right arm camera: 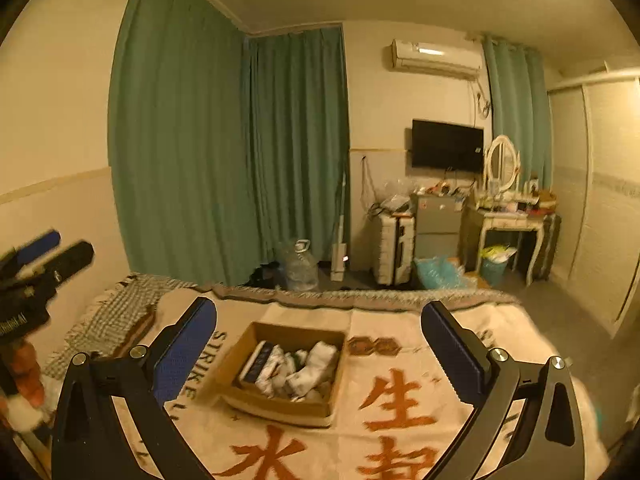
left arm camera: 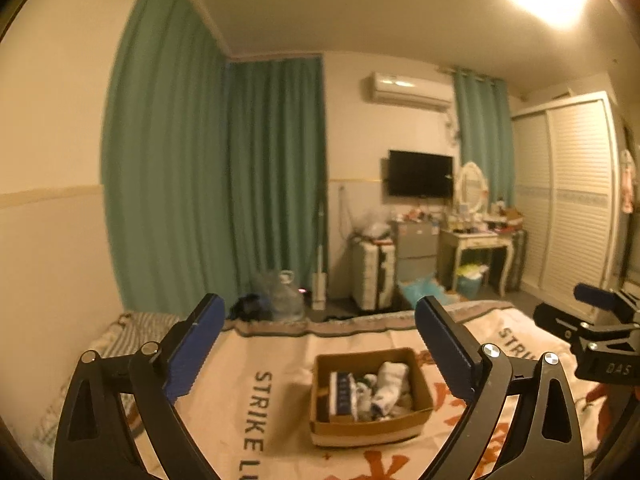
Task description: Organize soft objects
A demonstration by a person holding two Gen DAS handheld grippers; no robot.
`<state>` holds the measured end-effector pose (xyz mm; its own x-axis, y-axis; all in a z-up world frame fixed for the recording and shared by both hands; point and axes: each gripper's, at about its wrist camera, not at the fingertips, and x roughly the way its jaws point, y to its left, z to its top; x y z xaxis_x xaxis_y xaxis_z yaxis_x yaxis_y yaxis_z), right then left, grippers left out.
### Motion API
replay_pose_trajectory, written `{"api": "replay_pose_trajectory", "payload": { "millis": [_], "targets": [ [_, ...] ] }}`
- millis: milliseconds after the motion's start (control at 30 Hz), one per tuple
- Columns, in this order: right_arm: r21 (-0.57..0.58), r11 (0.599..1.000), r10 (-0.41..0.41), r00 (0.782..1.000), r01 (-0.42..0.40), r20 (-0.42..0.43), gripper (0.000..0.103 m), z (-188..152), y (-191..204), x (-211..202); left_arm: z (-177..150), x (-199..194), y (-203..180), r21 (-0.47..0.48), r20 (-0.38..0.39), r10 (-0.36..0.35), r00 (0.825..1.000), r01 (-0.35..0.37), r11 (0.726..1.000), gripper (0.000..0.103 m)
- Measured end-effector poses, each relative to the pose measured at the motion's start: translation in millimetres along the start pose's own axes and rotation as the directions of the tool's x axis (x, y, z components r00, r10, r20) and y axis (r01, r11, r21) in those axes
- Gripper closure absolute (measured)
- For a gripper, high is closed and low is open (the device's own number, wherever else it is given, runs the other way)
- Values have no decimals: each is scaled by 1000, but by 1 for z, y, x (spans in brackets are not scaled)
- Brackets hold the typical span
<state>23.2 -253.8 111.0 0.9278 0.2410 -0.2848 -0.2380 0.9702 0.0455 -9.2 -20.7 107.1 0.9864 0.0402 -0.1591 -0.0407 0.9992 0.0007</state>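
A cardboard box [left arm camera: 328,426] sits on the bed's printed blanket [left arm camera: 280,348]. It holds several rolled white and dark socks [left arm camera: 388,388]. The box also shows in the right wrist view [right arm camera: 280,406] with the socks [right arm camera: 304,368] inside. My left gripper [left arm camera: 316,346] is open and empty, raised above and behind the box. My right gripper [right arm camera: 318,350] is open and empty, also held above the box. The right gripper shows at the right edge of the left wrist view [left arm camera: 592,320]; the left gripper shows blurred at the left edge of the right wrist view [right arm camera: 44,256].
Teal curtains [right arm camera: 224,152] hang behind the bed. On the floor beyond stand a water jug [right arm camera: 300,266], a suitcase [right arm camera: 394,250], a small fridge [right arm camera: 438,226] and a dressing table [right arm camera: 508,220]. A wardrobe [left arm camera: 568,196] lines the right wall.
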Motion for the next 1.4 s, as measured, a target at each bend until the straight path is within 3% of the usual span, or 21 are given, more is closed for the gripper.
{"api": "replay_pose_trajectory", "payload": {
  "millis": [233, 333, 467, 633, 867, 1400],
  "targets": [
    [-33, 999, -28, 999, 27, -42, 0, -55, 6, 35, -58, 32, 7, -13, -90, 29, 996, -30, 999, 6],
    [6, 1000, 1, 998, 0, -58, 0, -83, 4, 54, -88, 53, 14, -44, -185, 39, 982, -48, 998, 6],
    [7, 1000, -5, 995, 5, -100, 0, -107, 4, 73, -106, 72, 20, -78, -241, 35, 970, -55, 995, 6],
    [1, 1000, -18, 991, 18, -132, 0, -115, 6, 85, -108, 74, 19, -95, -252, 22, 968, -48, 994, 6],
    [4, 1000, -28, 989, 29, -148, 0, -116, 3, 89, -114, 72, 13, -50, -246, 12, 969, -25, 998, 6],
    [8, 1000, -24, 989, 26, -144, 0, -114, 3, 86, -117, 74, 12, -49, -260, -14, 966, 2, 999, 6]
  ]
}}
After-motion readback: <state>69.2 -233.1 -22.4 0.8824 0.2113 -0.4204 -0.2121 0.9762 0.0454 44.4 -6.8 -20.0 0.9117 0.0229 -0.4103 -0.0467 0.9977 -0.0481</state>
